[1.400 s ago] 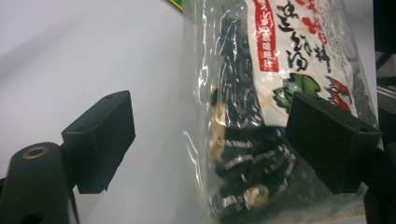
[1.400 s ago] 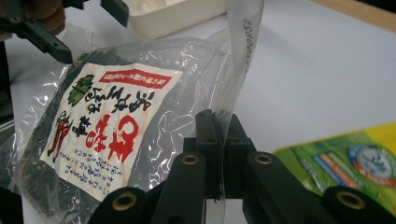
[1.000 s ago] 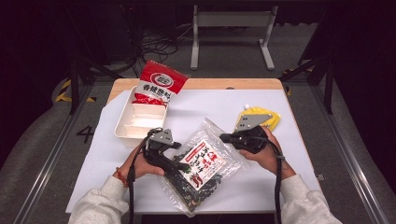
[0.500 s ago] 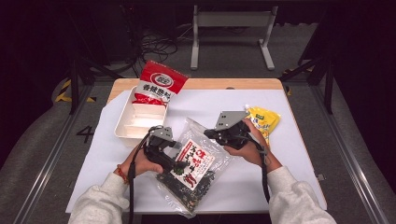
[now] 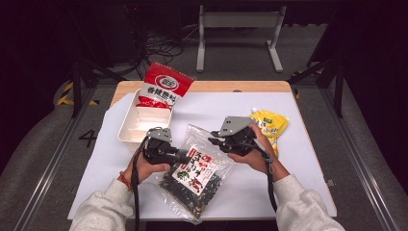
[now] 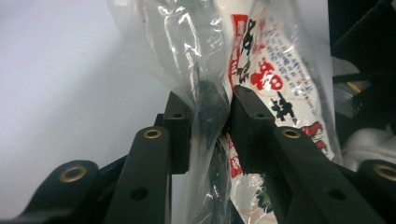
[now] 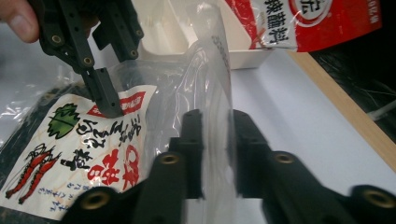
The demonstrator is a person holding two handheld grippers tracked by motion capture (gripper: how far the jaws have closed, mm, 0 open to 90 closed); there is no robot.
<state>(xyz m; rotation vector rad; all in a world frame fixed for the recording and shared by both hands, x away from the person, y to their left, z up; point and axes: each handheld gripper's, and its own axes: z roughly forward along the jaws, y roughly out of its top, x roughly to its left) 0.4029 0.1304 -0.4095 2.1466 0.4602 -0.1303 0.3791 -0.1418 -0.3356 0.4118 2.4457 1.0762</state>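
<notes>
Now we hold the soft, crinkly seaweed bag (image 5: 195,175) above the table (image 5: 308,159). Our left gripper (image 6: 210,114) has just squeezed onto its side. Our right gripper (image 7: 217,140) has just loosened, its jaws apart around the thin, slippery top edge.

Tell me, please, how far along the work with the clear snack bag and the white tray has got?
Done: the red packet already leans in the white tray. In hand: the left gripper has just been closing and pinches the clear snack bag; the right gripper, just been opening, has the bag's edge between its jaws. Probably left: the bag and yellow pouch lie outside the tray.
</notes>
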